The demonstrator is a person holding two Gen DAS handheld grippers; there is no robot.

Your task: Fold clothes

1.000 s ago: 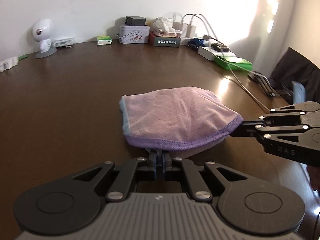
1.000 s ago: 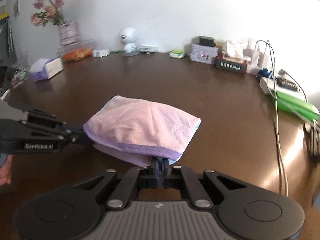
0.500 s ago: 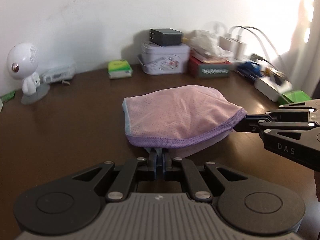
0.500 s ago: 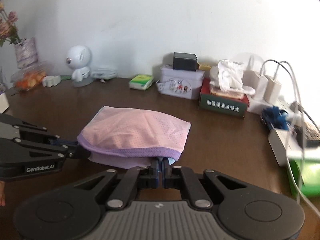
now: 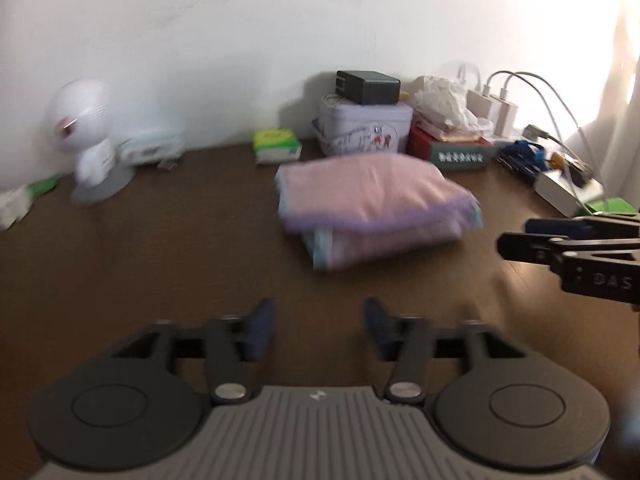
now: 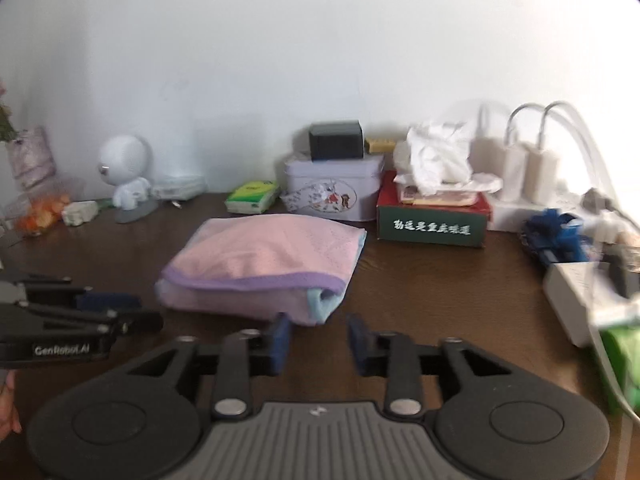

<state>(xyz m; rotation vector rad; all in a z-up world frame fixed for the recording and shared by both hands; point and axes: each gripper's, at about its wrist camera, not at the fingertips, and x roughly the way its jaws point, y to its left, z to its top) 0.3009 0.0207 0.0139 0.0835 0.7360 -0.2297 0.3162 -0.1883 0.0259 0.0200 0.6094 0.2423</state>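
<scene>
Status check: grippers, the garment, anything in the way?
Left gripper open, empty. Right gripper open, empty. Pink garment folded, flat on table, neither gripper touching it. Decorated tin and tissue box just behind it.

The folded pink dotted-mesh garment [image 6: 264,268] has a purple hem band and pale blue edging — it lies on the dark brown wooden table [image 6: 440,300]. Behind the garment, a lavender tin box [image 6: 334,186] bears a floral print; right of it, a green-and-red tissue box [image 6: 432,218] — white lettering.
</scene>
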